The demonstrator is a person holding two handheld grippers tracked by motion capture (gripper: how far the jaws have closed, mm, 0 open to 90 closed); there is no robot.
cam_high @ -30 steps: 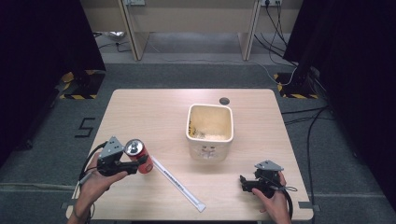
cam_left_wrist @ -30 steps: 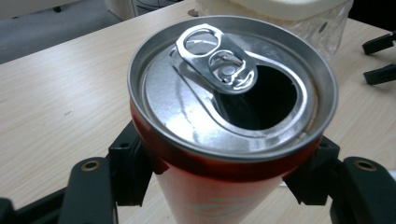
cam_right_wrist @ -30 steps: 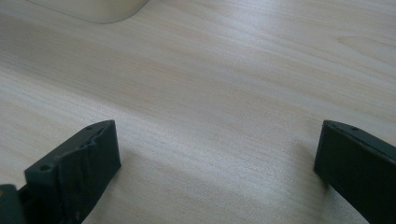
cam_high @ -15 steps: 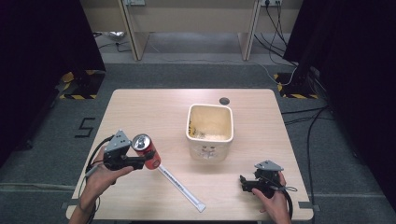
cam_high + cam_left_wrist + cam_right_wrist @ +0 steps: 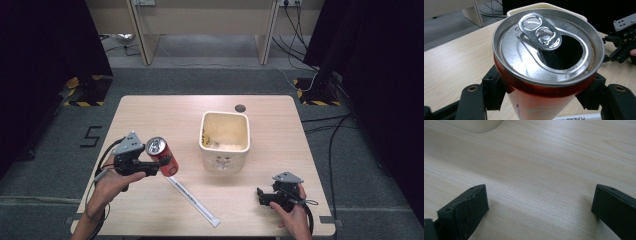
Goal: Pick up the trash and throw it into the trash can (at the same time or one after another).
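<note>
- The left tongs (image 5: 159, 165) are clenched on a red drinks can (image 5: 161, 156), one black jaw on each side of its body — in the left gripper view the two jaws press against the red wall just under the rim.
- The can (image 5: 546, 60) is held clear of the table (image 5: 150, 112), tilted so its silver top faces up and toward the camera; its mouth is open and the pull tab lies flat on the lid.
- The can hangs over the left part of the table, left of the cream square tub (image 5: 225, 140) and apart from it.
- The tub stands upright near the middle of the table; its inside looks stained, with small bits on the bottom.
- A long white paper-wrapped stick — a straw or chopsticks, I cannot tell which (image 5: 194, 201) — lies flat on the table, running diagonally from just below the can toward the near edge.
- A small dark round spot (image 5: 240, 107) sits on the table behind the tub, near the far edge.
- The right tongs (image 5: 261, 196) rest low at the near right corner of the table, held in the person's right hand (image 5: 295, 216), well apart from the tub.
- In the right gripper view the right tongs (image 5: 539, 202) stand wide apart and released, with bare wood between them and a corner of the tub (image 5: 474, 125) at the top left.
</note>
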